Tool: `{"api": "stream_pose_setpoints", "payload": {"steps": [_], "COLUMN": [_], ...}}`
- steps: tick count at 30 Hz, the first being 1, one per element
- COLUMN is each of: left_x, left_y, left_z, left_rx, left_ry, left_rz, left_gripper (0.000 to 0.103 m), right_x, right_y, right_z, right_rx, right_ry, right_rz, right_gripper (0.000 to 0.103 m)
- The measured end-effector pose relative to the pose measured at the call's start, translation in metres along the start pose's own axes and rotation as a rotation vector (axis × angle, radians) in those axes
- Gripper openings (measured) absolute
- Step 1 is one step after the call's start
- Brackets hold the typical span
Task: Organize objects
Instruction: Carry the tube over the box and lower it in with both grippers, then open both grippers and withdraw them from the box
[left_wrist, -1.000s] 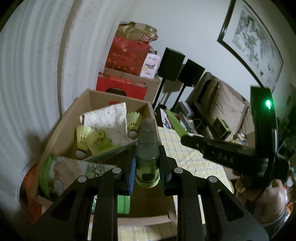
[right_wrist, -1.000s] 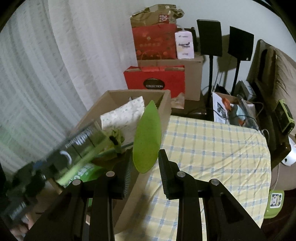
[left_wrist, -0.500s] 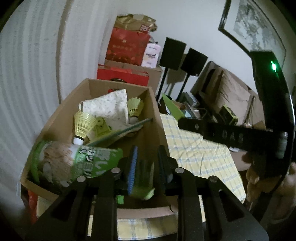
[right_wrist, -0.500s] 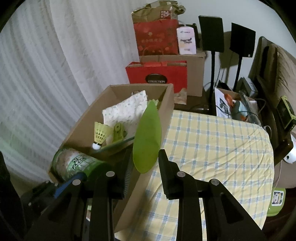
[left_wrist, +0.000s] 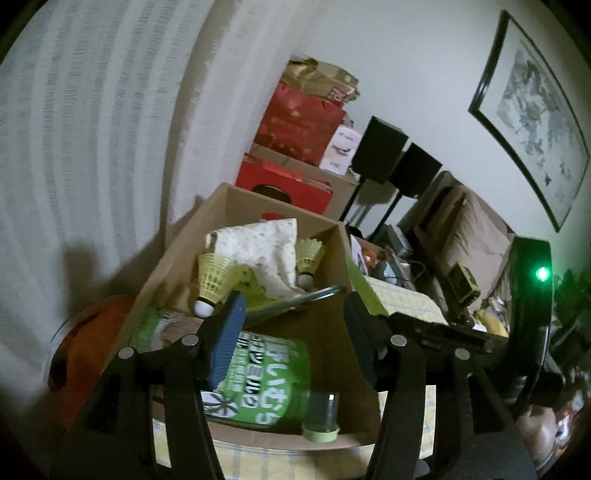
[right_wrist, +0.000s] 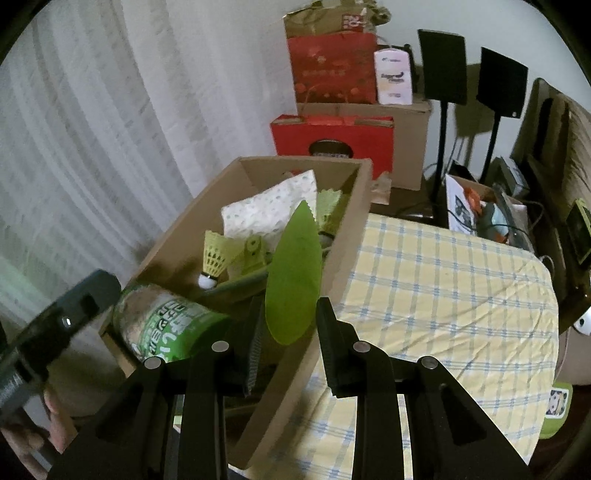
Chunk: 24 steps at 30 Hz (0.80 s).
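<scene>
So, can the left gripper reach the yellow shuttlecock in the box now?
Probably yes: the left gripper, jaws opening and empty, is above the open box. The shuttlecock lies uncovered on top, just beyond the green bottle.

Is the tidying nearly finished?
Mostly, it seems. Done: the bottle, two shuttlecocks and a cloth lie in the box. In hand: the left gripper is opening its jaws, nothing between them; the right gripper holds a green leaf. Left: the leaf.
</scene>
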<state>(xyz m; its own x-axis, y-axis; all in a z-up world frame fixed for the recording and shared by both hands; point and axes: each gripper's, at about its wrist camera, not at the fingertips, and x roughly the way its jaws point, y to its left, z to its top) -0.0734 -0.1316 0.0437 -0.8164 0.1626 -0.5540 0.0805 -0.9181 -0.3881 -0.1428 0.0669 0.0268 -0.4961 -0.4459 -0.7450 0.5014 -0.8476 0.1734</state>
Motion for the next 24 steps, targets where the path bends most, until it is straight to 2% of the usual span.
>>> {"api": "stream_pose_setpoints", "payload": {"steps": [7, 14, 18, 24], "left_x": [0.003, 0.002, 0.001, 0.001], "left_y": [0.008, 0.006, 0.006, 0.002], "left_z": [-0.002, -0.007, -0.006, -0.01], "left_rx": [-0.003, 0.026, 0.027, 0.069], "left_ry": [0.016, 0.015, 0.011, 0.03], "left_rz": [0.013, 0.034, 0.039, 0.066], "left_gripper": [0.054, 0.069, 0.076, 0.088], "right_x": [0.02, 0.034, 0.027, 0.006], "right_y": [0.018, 0.014, 0.007, -0.001], "right_z": [-0.008, -0.012, -0.014, -0.019], "right_rx": [-0.034, 0.007, 0.017, 0.028], "right_ry": [0.034, 0.042, 0.03, -0.014], "right_rz": [0.007, 0.009, -0.003, -0.03], "right_gripper": [0.028, 0.032, 0.034, 0.042]}}
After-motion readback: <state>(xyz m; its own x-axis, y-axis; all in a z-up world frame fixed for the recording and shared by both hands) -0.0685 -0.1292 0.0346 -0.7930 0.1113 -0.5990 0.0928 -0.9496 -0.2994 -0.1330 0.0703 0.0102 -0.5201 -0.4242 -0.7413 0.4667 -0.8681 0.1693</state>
